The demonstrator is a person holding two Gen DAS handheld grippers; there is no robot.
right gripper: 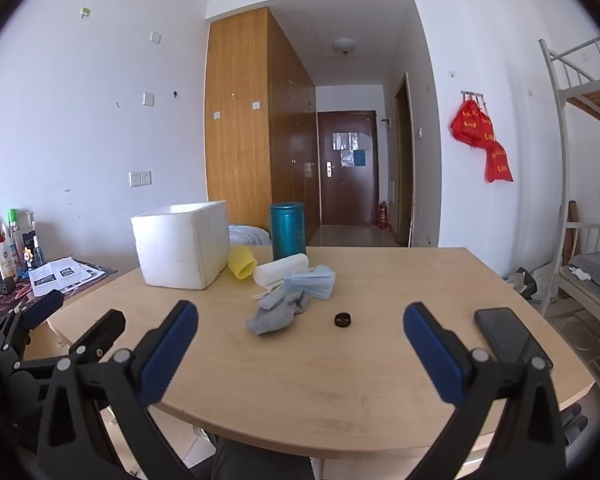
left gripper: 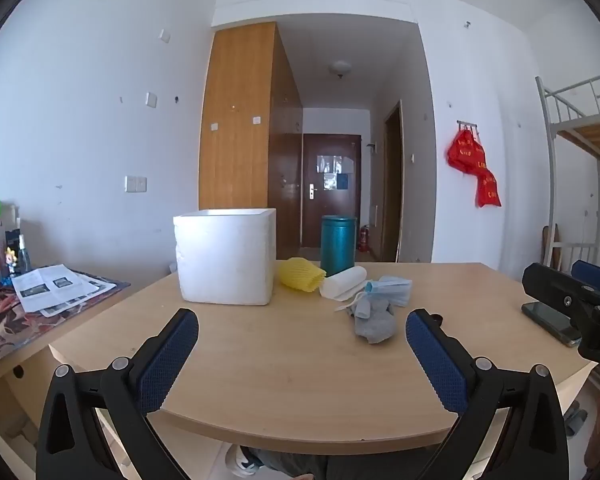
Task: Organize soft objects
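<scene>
I hold both the left gripper [left gripper: 302, 332] and right gripper [right gripper: 301, 324] wide apart, empty; a crumpled grey cloth sock [right gripper: 278, 314] lies ahead between my right fingers.

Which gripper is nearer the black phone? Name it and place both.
Right. The right gripper hovers open with the black phone just beside its right finger; the left gripper hovers open farther off, toward the white foam box.

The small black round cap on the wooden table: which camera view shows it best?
The right wrist view shows the small black round cap best: it lies in the open on the wooden table, between the grey cloth and the black phone. In the left wrist view I cannot find it at all.
</scene>
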